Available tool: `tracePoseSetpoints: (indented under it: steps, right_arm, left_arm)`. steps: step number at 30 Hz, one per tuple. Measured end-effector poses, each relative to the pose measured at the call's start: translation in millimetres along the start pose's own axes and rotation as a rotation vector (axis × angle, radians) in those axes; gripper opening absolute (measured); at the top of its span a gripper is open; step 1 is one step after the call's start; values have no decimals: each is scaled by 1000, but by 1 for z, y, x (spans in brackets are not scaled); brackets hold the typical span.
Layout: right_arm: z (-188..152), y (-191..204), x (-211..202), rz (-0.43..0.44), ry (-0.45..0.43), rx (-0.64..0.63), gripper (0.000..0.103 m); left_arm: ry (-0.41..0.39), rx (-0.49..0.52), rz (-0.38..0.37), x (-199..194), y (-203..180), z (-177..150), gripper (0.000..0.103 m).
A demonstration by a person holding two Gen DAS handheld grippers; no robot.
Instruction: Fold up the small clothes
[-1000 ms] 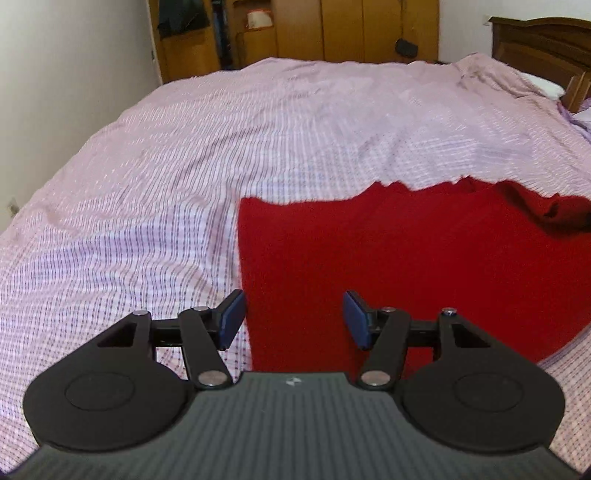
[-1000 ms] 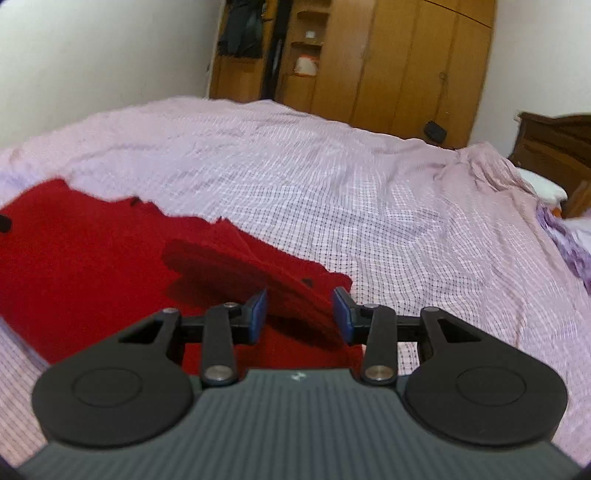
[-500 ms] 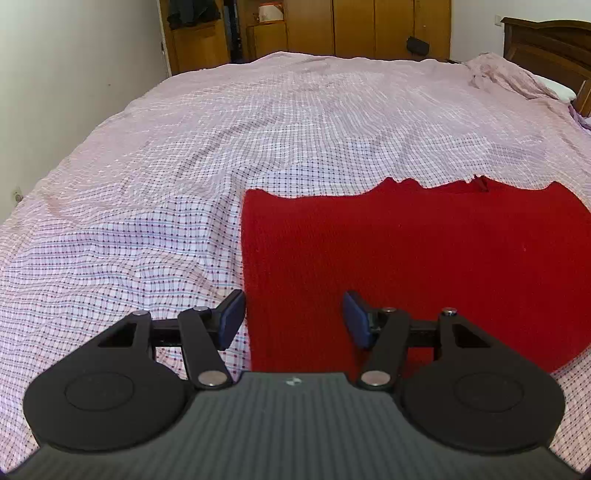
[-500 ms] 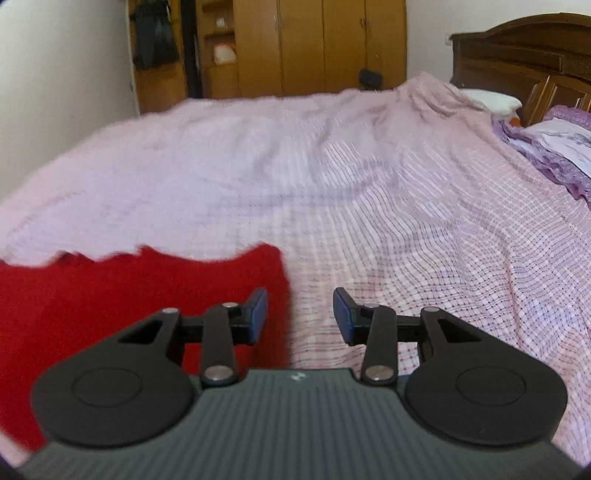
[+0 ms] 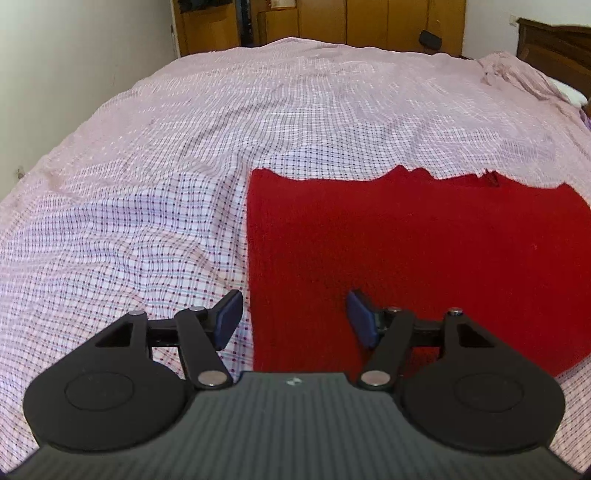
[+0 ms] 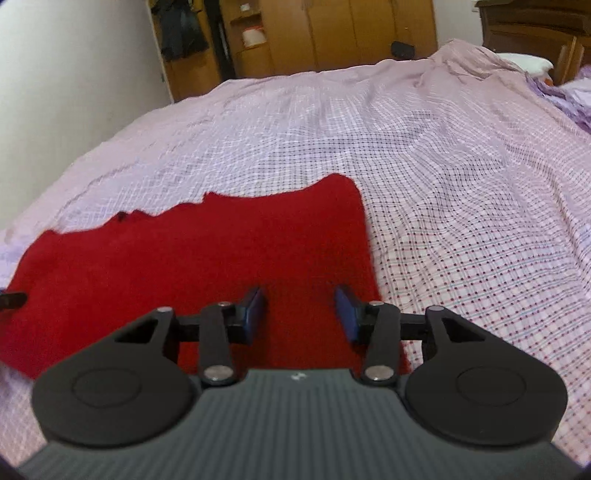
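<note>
Both hand-held grippers (image 5: 293,317) (image 6: 300,314) above red garment (image 5: 424,254)

A red garment (image 5: 424,258) lies flat on the bed (image 5: 221,147), filling the right half of the frame, its left edge straight and its far edge ragged. At the lower centre, the left hand-held gripper (image 5: 293,319) has just been opening; its jaws gape over the garment's left edge, gripping nothing.

A wide bed (image 5: 258,129) under a pink checked sheet, wooden wardrobes (image 6: 332,33) behind, white wall (image 5: 74,55) left.
</note>
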State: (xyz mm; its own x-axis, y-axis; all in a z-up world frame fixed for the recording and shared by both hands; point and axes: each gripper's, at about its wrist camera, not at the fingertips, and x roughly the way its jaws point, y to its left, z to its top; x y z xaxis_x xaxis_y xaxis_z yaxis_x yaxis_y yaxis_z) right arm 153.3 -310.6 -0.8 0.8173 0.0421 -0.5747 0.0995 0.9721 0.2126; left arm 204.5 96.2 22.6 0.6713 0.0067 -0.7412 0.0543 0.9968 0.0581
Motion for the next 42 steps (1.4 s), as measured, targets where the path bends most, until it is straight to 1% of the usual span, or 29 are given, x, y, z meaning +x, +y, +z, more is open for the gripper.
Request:
tracePoseSetpoints:
  steps: [3, 5, 6, 8, 12, 16, 17, 18, 20, 23, 25, 27, 30, 35, 38, 40, 42]
  right_arm:
    - [4, 1, -9, -7, -4, 34, 48]
    - [6, 1, -19, -12, -4, 56, 50]
    - [6, 1, -25, -9, -5, 70, 56]
    - [7, 0, -40, 7, -13, 99, 62]
    - [5, 1, -74, 14, -31, 180, 63]
    - [-4, 0, -107, 50, -27, 322, 63]
    - [-7, 0, -113, 60, -30, 361, 67]
    - [-11, 0, -118, 68, -33, 404, 75]
    - [-19, 1, -124, 76, -44, 480, 79]
    - [-29, 4, -118, 65, -35, 532, 79]
    - [-34, 7, -108, 28, -23, 542, 79]
    - [-38, 7, -98, -5, -34, 539, 79]
    - [-43, 0, -81, -40, -62, 576, 79]
    - [-57, -14, -50, -21, -72, 660, 78]
    - [-66, -13, -42, -8, -120, 624, 78]
    - [-71, -10, -40, 10, -148, 583, 81]
    - [-75, -11, -38, 37, -159, 573, 84]
  left_arm:
    - [8, -40, -4, -8, 3, -1, 69]
    - [11, -43, -4, -15, 4, -3, 69]
    - [13, -42, -3, -21, 4, -4, 69]
    - [11, -44, -3, -32, 6, -7, 69]
    - [17, -80, -17, -56, 12, -16, 69]
    - [10, -104, -50, -79, 17, -29, 69]
    - [5, -101, -54, -83, 17, -33, 69]
    - [4, -98, -54, -87, 16, -36, 69]
    - [7, -93, -54, -90, 16, -41, 69]
    - [16, -101, -58, -93, 18, -48, 69]
    - [26, -117, -63, -91, 22, -52, 69]
    - [38, -130, -60, -89, 25, -55, 69]
    - [49, -140, -41, -84, 28, -54, 69]
    - [58, -156, -25, -72, 28, -48, 69]
    - [62, -151, -17, -64, 24, -45, 69]
    - [64, -140, -3, -60, 20, -44, 69]
    - [64, -144, 6, -57, 19, -43, 69]
